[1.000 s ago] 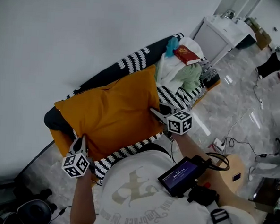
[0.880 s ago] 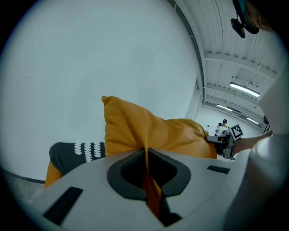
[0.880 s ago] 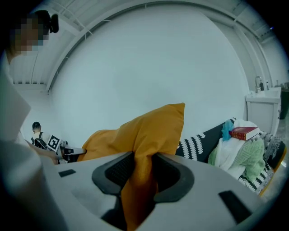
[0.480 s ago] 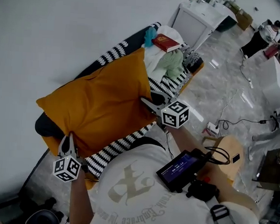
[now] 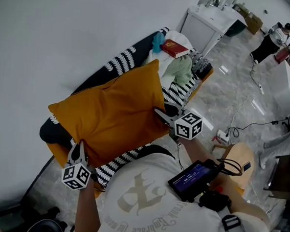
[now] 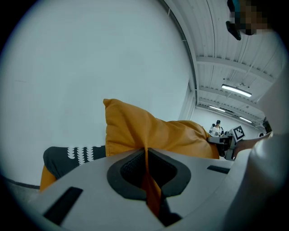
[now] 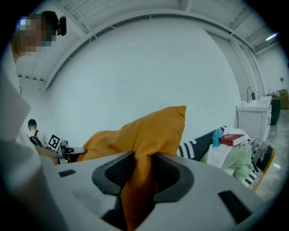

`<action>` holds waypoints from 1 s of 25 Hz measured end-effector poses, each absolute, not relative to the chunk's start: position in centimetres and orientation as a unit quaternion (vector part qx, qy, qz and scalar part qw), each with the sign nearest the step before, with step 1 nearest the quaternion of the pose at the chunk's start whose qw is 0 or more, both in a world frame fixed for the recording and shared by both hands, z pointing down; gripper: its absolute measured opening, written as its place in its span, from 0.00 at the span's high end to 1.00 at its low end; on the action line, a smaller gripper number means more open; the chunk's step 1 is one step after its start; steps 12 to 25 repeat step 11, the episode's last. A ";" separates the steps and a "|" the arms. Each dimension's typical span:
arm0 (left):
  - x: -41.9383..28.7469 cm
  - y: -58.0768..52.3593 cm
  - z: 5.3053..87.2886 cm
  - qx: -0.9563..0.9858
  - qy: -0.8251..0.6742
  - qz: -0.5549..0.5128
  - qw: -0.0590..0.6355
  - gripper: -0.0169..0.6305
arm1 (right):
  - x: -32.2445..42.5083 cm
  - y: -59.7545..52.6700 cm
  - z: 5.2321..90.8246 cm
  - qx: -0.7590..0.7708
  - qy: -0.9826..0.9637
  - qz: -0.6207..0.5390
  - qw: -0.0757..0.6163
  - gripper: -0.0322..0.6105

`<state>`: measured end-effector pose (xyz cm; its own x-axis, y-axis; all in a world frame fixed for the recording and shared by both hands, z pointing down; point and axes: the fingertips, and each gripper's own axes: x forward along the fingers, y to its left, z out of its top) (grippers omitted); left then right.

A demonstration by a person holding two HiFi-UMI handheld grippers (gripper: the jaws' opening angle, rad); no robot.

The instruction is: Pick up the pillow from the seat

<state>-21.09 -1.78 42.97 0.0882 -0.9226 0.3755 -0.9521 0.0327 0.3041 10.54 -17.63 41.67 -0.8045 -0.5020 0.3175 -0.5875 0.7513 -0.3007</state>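
Observation:
A big mustard-orange pillow hangs lifted over the black-and-white patterned seat, held by its near edge at both ends. My left gripper is shut on a thin fold of the pillow at its near left corner. At the near right corner my right gripper is shut on a thicker bunch of the pillow, the fabric filling the gap between its pads. The pillow's far corners stand up towards the white wall.
On the seat's right end lie a red book, a pale green cloth and a teal item. A white cabinet stands beyond. Cables trail across the marble floor at the right; a person stands far off.
Both grippers have risen with the pillow, which now hangs higher off the seat and tilts up more. The head view has shifted between frames.

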 end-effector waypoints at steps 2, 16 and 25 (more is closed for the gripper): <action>-21.0 -1.8 43.0 0.695 -0.675 0.030 0.247 0.95 | 10.5 -17.7 41.8 0.291 -0.930 0.197 0.111 0.72; -23.1 -0.6 43.4 0.677 -0.693 0.022 0.247 0.95 | 7.8 -17.9 42.3 0.271 -0.935 0.195 0.119 0.72; -23.1 -0.6 43.4 0.677 -0.693 0.022 0.247 0.95 | 7.8 -17.9 42.3 0.271 -0.935 0.195 0.119 0.72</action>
